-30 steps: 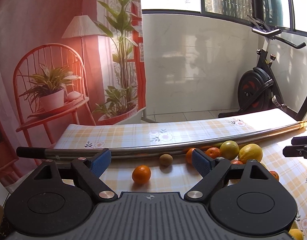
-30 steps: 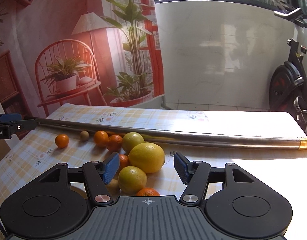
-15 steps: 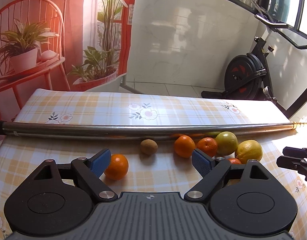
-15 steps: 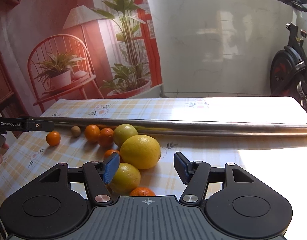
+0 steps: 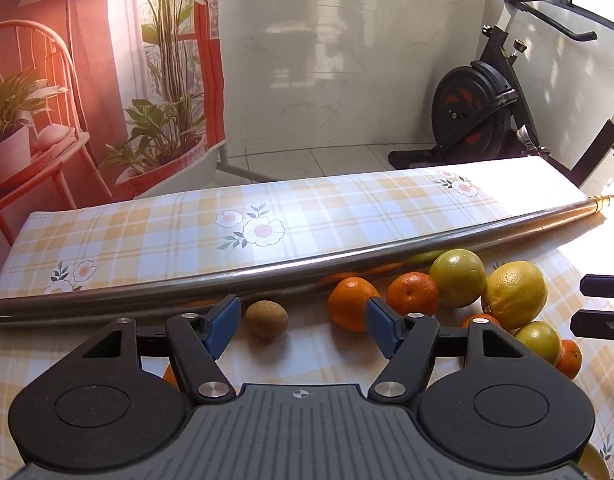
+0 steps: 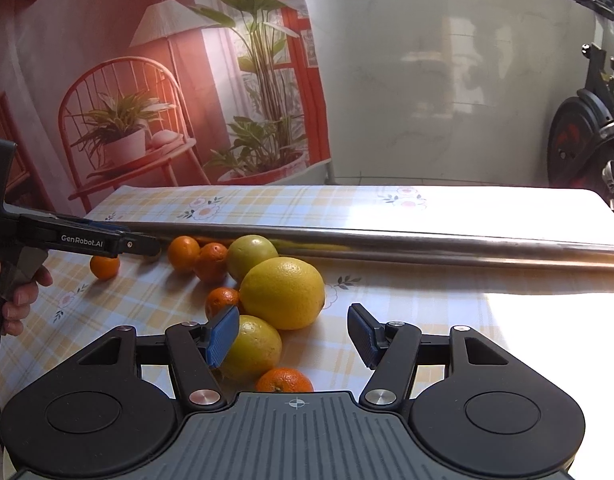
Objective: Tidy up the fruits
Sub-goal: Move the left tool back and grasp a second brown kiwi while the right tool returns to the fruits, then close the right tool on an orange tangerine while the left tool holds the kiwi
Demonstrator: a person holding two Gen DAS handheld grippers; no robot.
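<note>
Loose fruit lies on the checked tablecloth. In the left wrist view my left gripper [image 5: 303, 326] is open over a brown kiwi [image 5: 265, 318], with an orange [image 5: 353, 303] by its right finger, then a tangerine [image 5: 412, 293], a green citrus [image 5: 458, 278] and a big lemon [image 5: 514, 294]. A small orange [image 5: 169, 376] peeks from under the left finger. In the right wrist view my right gripper [image 6: 293, 334] is open, empty, just short of the big lemon [image 6: 282, 293], a yellow citrus [image 6: 253, 347] and a tangerine [image 6: 283, 380]. The left gripper's finger [image 6: 107, 240] reaches in from the left.
A long steel pipe [image 5: 307, 270] lies across the table behind the fruit, also visible as the pipe [image 6: 427, 244] in the right view. An exercise bike [image 5: 487, 108] stands beyond the table's far right corner. A hand [image 6: 19, 292] grips the left tool.
The left gripper has moved right and forward: the kiwi now sits between its fingers and the lone orange has slipped under its left finger. The right gripper has edged closer to the lemon.
</note>
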